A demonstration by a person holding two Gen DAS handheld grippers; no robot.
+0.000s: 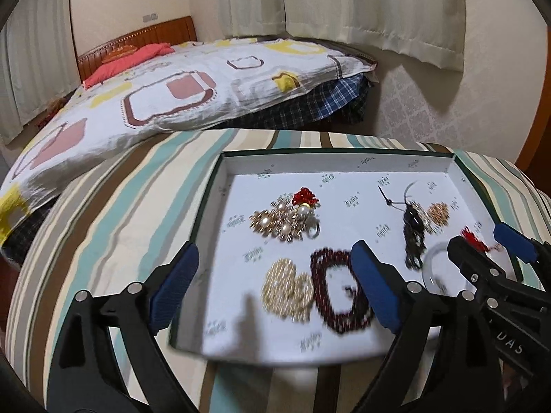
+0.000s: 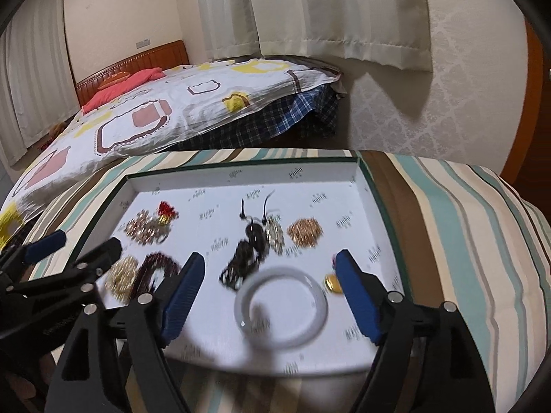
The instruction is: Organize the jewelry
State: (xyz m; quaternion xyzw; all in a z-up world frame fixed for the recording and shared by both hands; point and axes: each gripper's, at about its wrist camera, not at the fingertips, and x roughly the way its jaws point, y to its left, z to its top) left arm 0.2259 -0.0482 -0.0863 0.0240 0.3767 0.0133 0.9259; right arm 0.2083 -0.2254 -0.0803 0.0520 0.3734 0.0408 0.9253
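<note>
A white shallow box (image 1: 344,167) (image 2: 241,177) holds several jewelry pieces. In the left wrist view, my open left gripper (image 1: 275,285) hovers over a pale gold beaded piece (image 1: 287,287) and a dark red bead bracelet (image 1: 339,290). A gold-and-pearl cluster with a red charm (image 1: 287,218) lies further back. In the right wrist view, my open right gripper (image 2: 272,296) hovers over a white bangle (image 2: 280,304). A black bead strand (image 2: 246,253), a gold cluster (image 2: 304,230) and a small gold charm (image 2: 332,282) lie near it. Both grippers are empty.
The box rests on a striped cushion (image 1: 120,206) (image 2: 465,223). A bed with a patterned quilt (image 1: 165,86) stands behind it, with curtains (image 2: 327,10) and a wall to the right.
</note>
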